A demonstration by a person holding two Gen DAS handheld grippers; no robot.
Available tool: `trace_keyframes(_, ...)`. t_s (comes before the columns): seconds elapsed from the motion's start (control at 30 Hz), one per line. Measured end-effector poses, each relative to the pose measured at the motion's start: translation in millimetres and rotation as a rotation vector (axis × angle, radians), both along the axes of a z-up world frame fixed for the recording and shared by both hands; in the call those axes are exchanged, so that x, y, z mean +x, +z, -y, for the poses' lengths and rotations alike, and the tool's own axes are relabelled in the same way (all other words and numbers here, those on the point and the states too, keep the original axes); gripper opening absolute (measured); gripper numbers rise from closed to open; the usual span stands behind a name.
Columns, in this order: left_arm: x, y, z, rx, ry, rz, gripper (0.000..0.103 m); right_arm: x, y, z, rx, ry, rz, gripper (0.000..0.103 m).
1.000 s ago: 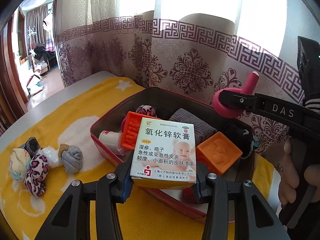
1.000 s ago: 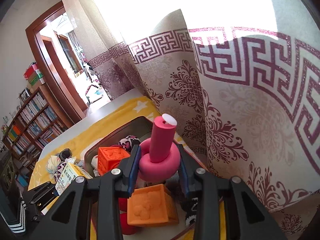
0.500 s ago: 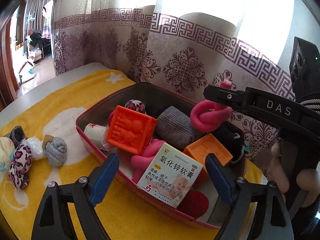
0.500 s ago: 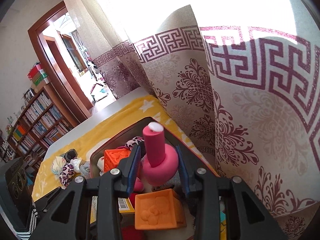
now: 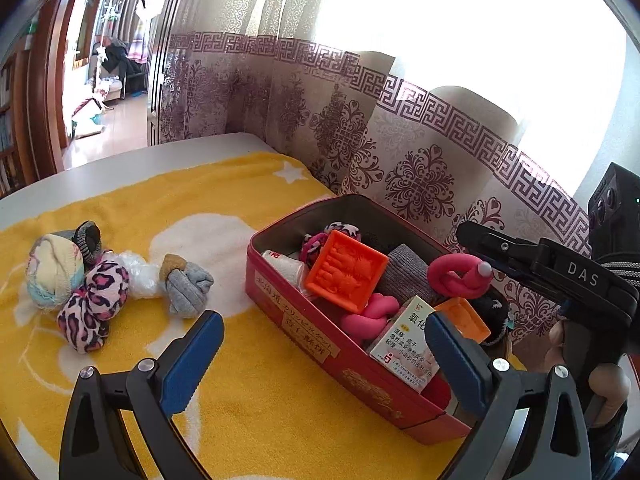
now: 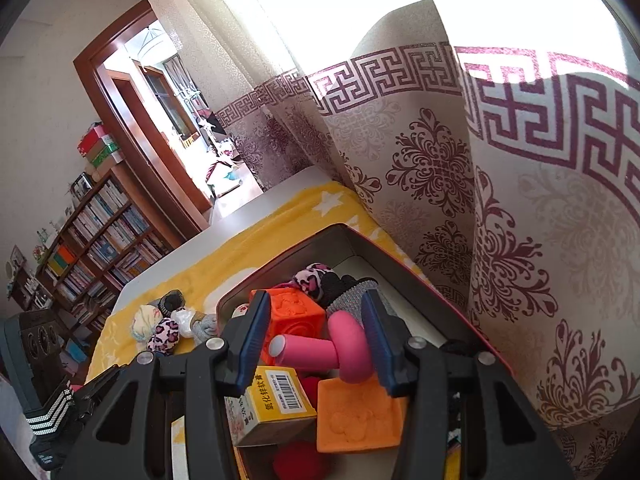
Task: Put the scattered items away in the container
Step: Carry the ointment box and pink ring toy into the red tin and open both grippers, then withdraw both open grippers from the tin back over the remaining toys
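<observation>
A red tin [image 5: 312, 336] on the yellow blanket holds orange blocks [image 5: 346, 270], rolled socks and a white medicine box [image 5: 404, 344] propped at its near end. My left gripper [image 5: 320, 344] hangs over the tin's near wall, jaws opening wide with nothing between them. Several rolled socks [image 5: 80, 280] lie loose on the blanket to the left. In the right wrist view my right gripper [image 6: 316, 340] is over the tin [image 6: 280, 268], jaws opening. A pink knotted toy [image 6: 340, 348] lies tipped over between the pads, resting on an orange block [image 6: 356, 412].
A patterned curtain [image 6: 480, 200] hangs right behind the tin. The yellow blanket [image 5: 240, 400] stretches left and forward. The table's grey edge [image 5: 120, 164] runs beyond it, with a doorway [image 5: 100, 80] and a bookshelf [image 6: 100, 240] further off. A person's hand [image 5: 600, 376] holds the right gripper's handle.
The left gripper let the medicine box drop into the tin, opened wide and drew back left. The right gripper lowered the pink toy; it tipped from upright onto its side as the jaws widened.
</observation>
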State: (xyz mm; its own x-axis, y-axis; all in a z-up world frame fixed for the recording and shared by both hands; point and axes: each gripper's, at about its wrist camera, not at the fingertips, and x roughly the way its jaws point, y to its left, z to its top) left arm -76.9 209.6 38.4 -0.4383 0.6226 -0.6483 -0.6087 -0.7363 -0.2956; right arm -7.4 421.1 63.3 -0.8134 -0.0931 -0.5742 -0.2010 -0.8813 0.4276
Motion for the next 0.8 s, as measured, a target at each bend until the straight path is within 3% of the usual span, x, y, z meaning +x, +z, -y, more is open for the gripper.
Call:
trace_keyframes(0.1, -11, -1, 22, -0.021, 0.074, -0.01, 0.102, -2, 0, 5, -0.036, 0.032, -0.006, 0.051)
trace_keyframes(0.33, -37, 1, 84, -0.016, 0.245, -0.016, 0.102, -6, 4, 22, -0.003, 0.021, 0.001, 0.051)
trace_keyframes(0.8, -64, -14, 171, -0.059, 0.441, -0.04, 0.102, -42, -6, 114, 0.056, 0.204, 0.058, 0.051)
